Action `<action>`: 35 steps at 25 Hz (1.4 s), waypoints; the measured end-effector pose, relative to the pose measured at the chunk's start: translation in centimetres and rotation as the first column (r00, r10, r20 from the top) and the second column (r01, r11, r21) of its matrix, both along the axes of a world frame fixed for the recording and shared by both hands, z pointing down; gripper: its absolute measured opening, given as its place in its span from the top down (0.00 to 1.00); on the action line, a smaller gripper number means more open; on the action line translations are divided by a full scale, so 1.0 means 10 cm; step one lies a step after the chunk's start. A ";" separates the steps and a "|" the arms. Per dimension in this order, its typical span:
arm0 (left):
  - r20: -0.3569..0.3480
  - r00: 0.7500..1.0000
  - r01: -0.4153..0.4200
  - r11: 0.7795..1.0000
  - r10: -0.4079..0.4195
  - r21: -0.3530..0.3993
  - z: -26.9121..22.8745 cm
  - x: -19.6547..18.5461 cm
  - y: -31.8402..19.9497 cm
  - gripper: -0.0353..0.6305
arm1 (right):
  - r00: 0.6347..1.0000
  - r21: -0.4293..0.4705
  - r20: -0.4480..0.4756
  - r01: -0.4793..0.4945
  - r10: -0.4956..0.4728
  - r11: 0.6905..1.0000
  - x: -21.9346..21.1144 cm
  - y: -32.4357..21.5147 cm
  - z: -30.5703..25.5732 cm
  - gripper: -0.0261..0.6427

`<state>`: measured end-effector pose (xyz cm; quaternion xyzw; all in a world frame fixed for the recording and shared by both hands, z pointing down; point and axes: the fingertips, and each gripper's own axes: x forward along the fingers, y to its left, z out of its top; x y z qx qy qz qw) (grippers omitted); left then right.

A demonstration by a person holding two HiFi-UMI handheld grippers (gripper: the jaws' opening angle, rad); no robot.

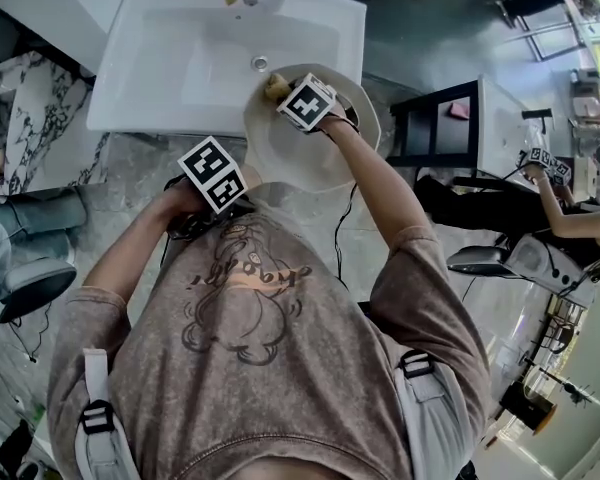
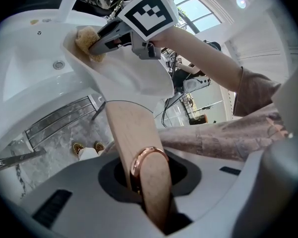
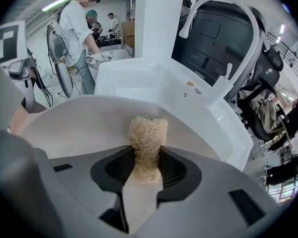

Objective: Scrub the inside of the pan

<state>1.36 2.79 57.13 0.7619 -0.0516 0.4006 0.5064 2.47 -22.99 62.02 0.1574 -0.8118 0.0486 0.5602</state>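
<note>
A cream pan (image 1: 315, 143) is held tilted over the front right edge of the white sink (image 1: 170, 68). My left gripper (image 1: 215, 178) is shut on the pan's wooden handle (image 2: 131, 133), just behind its copper ring (image 2: 146, 157). My right gripper (image 1: 298, 98) is shut on a tan loofah sponge (image 3: 147, 135). The sponge's tip presses against the pan's inner surface (image 3: 84, 123) near the far rim. From the left gripper view the sponge (image 2: 86, 38) sits at the pan's upper left edge, under the right gripper (image 2: 102, 43).
The sink's white faucet (image 3: 228, 19) rises at the back, and its drain (image 1: 260, 63) shows beside the pan. A towel rail (image 2: 62, 115) hangs under the sink. A black table (image 1: 440, 123) stands to the right. People stand in the background (image 3: 82, 29).
</note>
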 end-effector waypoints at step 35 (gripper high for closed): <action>-0.034 0.998 0.045 0.998 -0.046 -0.033 -0.02 0.05 -0.02 0.82 | 0.940 0.016 -0.311 0.151 -0.138 0.988 1.19 0.00 0.10 0.73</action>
